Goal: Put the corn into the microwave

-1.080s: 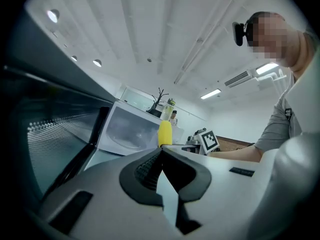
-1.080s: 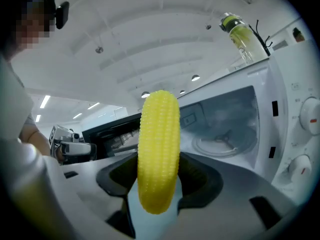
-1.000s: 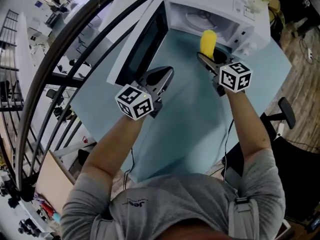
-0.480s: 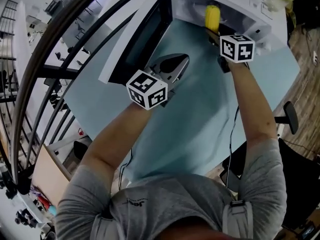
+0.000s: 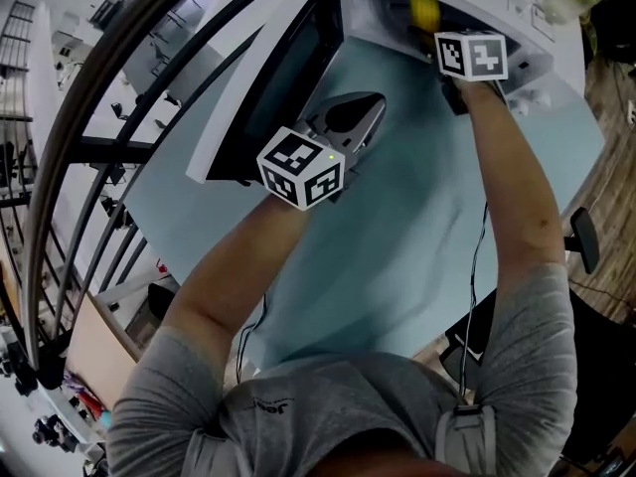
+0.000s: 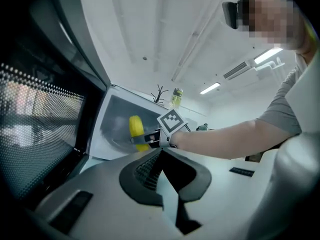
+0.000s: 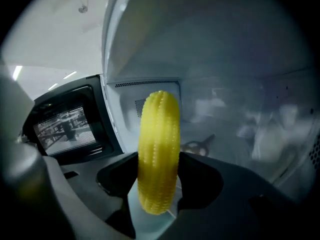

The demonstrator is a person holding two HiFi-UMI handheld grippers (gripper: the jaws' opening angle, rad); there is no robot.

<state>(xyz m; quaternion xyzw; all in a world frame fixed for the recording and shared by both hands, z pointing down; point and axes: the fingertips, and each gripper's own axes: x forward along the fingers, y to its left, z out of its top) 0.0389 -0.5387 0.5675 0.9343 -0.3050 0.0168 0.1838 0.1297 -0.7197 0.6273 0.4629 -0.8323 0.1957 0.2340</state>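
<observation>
Yellow corn [image 7: 159, 159] stands upright, pinched in the right claw [image 7: 159, 186] inside the microwave [image 7: 240, 84]; left claw [image 6: 160, 155] closed, empty.

Right tongs [image 5: 434, 34] hold the corn [image 5: 424, 10] at the open microwave [image 5: 532, 53] mouth.

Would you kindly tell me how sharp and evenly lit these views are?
Head view: fisheye bends the railing into an arc. Left gripper view: bright ceiling lights, the microwave door shadowed. Right gripper view: corn crisp, the microwave cavity behind hazy, corners black.
</observation>
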